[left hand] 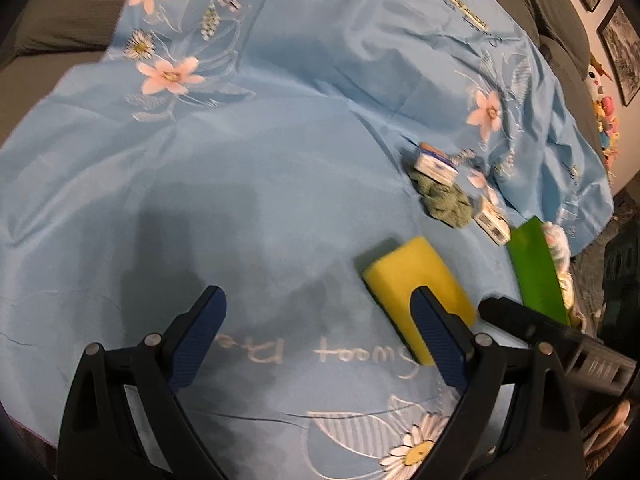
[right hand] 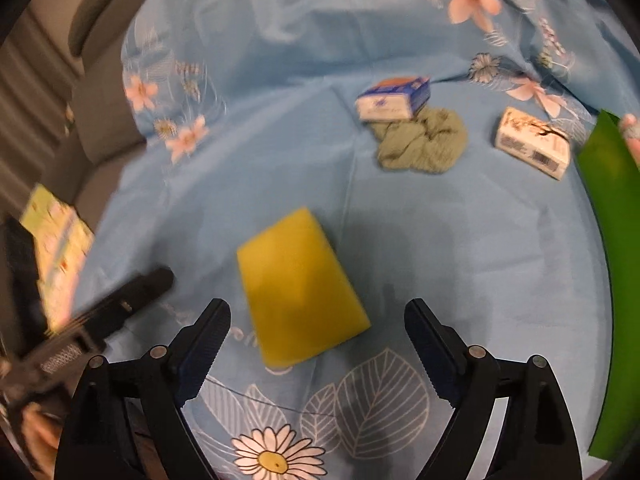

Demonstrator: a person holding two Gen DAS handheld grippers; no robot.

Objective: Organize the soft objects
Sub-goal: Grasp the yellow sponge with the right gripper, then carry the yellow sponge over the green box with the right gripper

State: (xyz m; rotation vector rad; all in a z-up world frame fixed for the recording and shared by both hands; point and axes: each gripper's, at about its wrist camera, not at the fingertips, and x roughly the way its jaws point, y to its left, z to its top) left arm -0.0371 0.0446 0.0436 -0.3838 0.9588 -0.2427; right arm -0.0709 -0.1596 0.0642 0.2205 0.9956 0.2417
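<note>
- Lying flat on the blue floral bedspread [right hand: 460, 248], near the middle: yellow sponge [right hand: 298, 286], clear of everything else.
- Hovering just near of the sponge: right gripper [right hand: 318, 338], fingers [right hand: 210, 338] spread wide, nothing between the pads, sponge's near edge just far of the gap.
- Hanging to the left of the sponge in the left wrist view: left gripper [left hand: 316, 338], fingers [left hand: 200, 340] also wide apart and gripping nothing; right finger overlapping the sponge [left hand: 412, 276] in the picture, contact impossible to tell.
- Sitting farther back on the bedspread: crumpled green cloth [right hand: 422, 144], touching the near side of a blue and white tissue pack [right hand: 394, 98].
- Resting to the right of the cloth, apart from it: second white tissue pack [right hand: 534, 142].
- Standing at the right edge: green bin [right hand: 608, 240], only its wall visible; something pale and soft inside in the left wrist view, too blurred to name.
- Showing at the far left of the right wrist view: pale green patterned pack [right hand: 58, 248], blurred, beside the left gripper's black body.
</note>
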